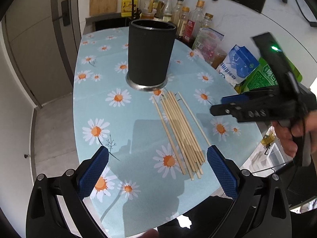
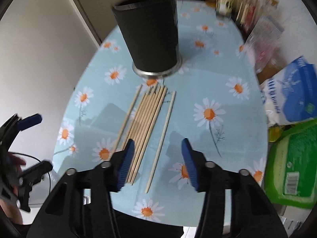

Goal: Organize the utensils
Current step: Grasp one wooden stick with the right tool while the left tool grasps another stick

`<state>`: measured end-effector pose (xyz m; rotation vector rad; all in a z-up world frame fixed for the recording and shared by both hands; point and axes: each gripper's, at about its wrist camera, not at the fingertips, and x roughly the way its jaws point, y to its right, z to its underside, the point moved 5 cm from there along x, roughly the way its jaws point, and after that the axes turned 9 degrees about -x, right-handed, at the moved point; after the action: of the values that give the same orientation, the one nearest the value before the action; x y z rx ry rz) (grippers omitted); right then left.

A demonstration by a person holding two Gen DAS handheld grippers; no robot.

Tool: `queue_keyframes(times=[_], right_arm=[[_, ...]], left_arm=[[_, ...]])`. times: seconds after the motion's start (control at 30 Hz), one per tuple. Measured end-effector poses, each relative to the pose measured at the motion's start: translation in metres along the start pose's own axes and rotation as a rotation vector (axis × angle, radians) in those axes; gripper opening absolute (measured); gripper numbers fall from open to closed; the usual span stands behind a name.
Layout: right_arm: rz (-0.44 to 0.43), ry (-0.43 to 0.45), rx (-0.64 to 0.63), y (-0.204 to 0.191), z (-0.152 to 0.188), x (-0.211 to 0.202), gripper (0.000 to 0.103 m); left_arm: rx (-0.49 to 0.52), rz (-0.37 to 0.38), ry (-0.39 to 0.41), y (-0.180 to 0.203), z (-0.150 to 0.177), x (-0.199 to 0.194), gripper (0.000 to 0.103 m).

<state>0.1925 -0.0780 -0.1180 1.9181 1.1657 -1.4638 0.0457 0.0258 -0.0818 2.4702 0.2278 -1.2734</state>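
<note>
Left wrist view: your left gripper [image 1: 157, 168] is spread wide with nothing between the pads, near ends of the chopsticks [image 1: 182, 132] just inside its right finger. Probably parked there so it's clear. Holder [image 1: 150, 53] stands upright past the far tips, ready to receive. Right gripper [image 2: 158, 163] is partly spread, straddling the bundle's right side and the stray stick [image 2: 161, 138], pads touching nothing.

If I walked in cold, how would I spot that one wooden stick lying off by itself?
Find the tall black holder standing on the daisy-print tablecloth. Just in front of its metal base lies a bundle of chopsticks. The lone chopstick lies apart on the bundle's right in the right wrist view, with bare cloth between them.
</note>
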Motion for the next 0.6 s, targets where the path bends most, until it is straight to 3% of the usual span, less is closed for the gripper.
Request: queue_keyframes(times=[0.13, 0.3, 0.4, 0.6], right_arm=[[-0.025, -0.126, 0.067, 0.011, -0.016, 0.03, 0.026], [-0.023, -0.269, 0.108, 0.016, -0.028, 0.058, 0.024], [0.035, -0.323, 0.093, 0.016, -0.033, 0.066, 0.02], [0.088, -0.373, 0.099, 0.016, -0.036, 0.075, 0.017]], left_arm=[[-0.029, 0.006, -0.03, -0.008, 0.003, 0.008, 0.096], [-0.027, -0.001, -0.036, -0.013, 0.004, 0.011, 0.096], [-0.037, -0.029, -0.033, -0.019, 0.003, 0.013, 0.096], [-0.048, -0.043, -0.032, -0.025, -0.001, 0.014, 0.096]])
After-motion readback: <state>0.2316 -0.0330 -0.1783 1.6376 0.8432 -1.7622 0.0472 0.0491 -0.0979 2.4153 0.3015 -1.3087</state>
